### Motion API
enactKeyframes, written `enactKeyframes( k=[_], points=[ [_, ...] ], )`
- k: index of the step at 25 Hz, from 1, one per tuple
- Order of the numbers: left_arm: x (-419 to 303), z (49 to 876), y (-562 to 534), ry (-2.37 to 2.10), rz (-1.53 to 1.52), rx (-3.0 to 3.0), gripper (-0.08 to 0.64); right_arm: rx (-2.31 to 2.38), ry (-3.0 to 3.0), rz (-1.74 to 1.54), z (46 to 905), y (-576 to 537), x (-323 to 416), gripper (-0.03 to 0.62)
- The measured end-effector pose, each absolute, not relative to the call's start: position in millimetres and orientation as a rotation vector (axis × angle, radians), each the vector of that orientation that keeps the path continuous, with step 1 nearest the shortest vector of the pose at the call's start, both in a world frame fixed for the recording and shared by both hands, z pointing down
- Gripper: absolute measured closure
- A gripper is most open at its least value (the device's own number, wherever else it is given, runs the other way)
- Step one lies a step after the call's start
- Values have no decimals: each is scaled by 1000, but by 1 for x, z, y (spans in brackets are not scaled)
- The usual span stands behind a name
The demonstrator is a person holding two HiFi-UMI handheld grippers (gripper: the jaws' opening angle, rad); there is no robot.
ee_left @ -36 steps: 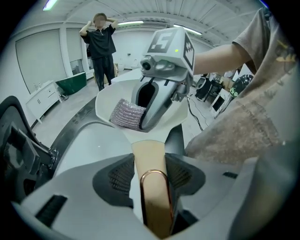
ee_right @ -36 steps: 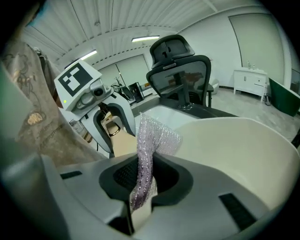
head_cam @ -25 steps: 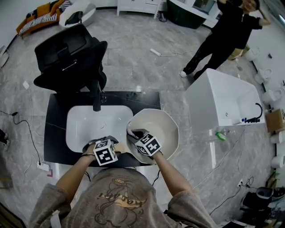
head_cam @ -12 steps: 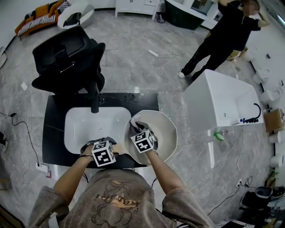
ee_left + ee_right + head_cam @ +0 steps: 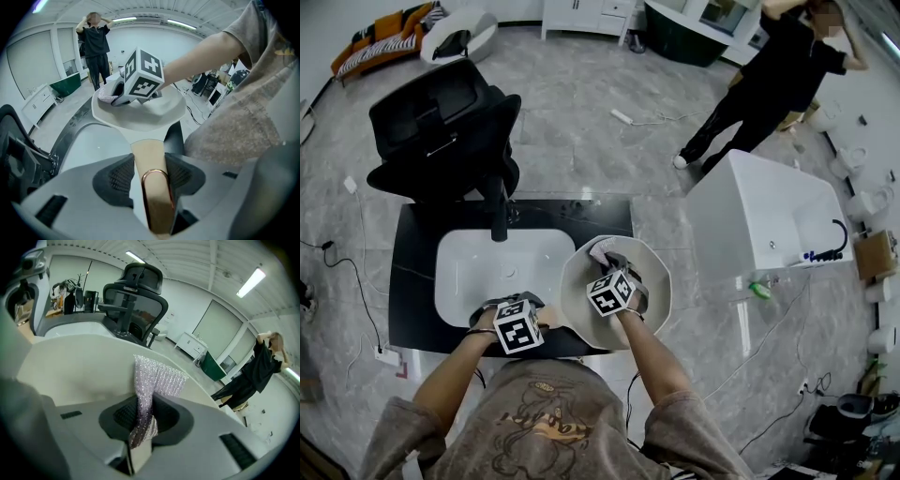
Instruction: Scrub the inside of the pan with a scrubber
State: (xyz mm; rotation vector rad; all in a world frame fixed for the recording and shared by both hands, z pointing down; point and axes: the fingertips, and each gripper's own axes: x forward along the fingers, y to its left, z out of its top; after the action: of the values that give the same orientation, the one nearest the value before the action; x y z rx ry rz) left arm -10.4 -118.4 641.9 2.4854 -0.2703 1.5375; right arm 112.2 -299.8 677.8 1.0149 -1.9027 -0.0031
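Black worktop (image 5: 412, 281) is carrying the pan (image 5: 654, 281) at its right edge, with part of the pan overhanging that edge. Inside the pan, the scrubber (image 5: 157, 376) is lying against the wall near the far rim. The right gripper (image 5: 144, 409) is pinching it, jaws closed on its lower end. The left gripper (image 5: 150, 177) is clamping the pan's handle (image 5: 147, 152) near the worktop's front edge, jaws partly apart with the handle filling the gap.

Judged from this, the scrubbing step is in hand. The next move is calling for strokes across the pan's floor and remaining walls while the left grip braces the handle. Room is running out at the rim and on the overhanging side, where hard pressure could tip the pan. The sink (image 5: 487, 272) is sitting just left of the pan, with the faucet (image 5: 499, 211) at the worktop's back edge.
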Motion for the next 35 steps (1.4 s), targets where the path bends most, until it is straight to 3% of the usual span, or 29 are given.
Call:
enactKeyframes(
  k=[15,35],
  points=[
    [-11,641,-115,-302,1539,2442,348,984,-1739,-51,655,-289,190,515],
    [-9,639,-115,-364,1565,2391,351,629,-1667,173,656,-207,219,517]
  ],
)
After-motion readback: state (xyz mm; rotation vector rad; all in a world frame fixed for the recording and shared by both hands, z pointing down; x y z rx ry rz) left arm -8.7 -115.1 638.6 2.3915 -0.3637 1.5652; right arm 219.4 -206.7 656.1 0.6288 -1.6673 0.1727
